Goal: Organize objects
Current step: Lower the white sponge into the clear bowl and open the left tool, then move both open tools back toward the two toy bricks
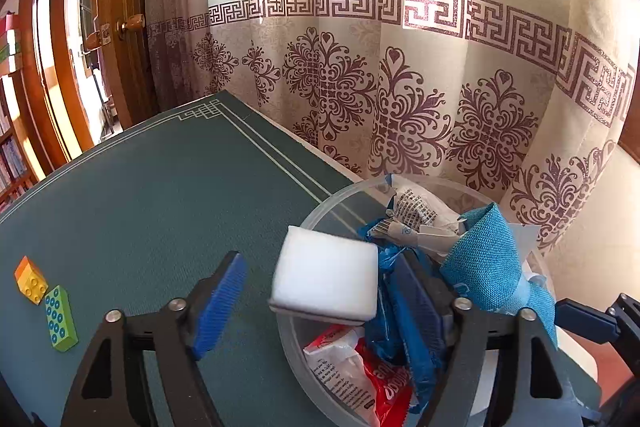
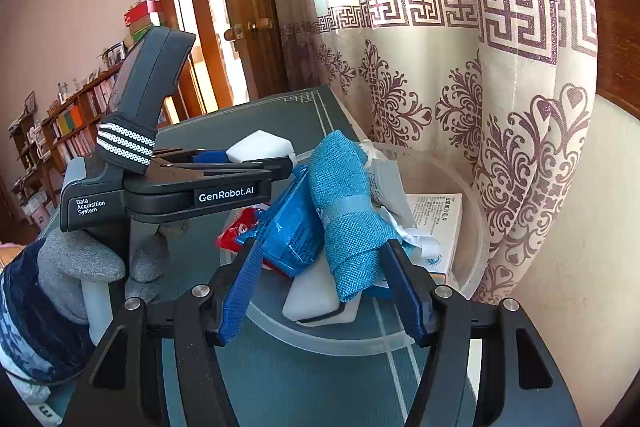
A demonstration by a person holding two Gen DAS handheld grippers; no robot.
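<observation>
A white sponge block [image 1: 326,275] hangs between the blue pads of my left gripper [image 1: 320,259], clear of both and slightly blurred. It is over the near rim of a translucent round bowl [image 1: 316,215]. The right wrist view shows this gripper [image 2: 280,157] side-on, with the sponge [image 2: 260,147] at its tips. The bowl [image 2: 320,341] holds wrappers, a second white sponge [image 2: 316,299] and a medicine box [image 2: 436,227]. My right gripper [image 2: 320,247] reaches into the bowl. Between its fingers lie the lower end of a rolled blue woven cloth [image 2: 352,235] and a blue packet [image 2: 292,235]. Whether its pads press on them is unclear.
An orange-yellow toy brick [image 1: 31,281] and a green one [image 1: 60,319] lie on the green table mat [image 1: 140,187] at the left. A patterned curtain [image 1: 400,87] hangs right behind the table. A gloved hand [image 2: 80,267] holds the left gripper's handle.
</observation>
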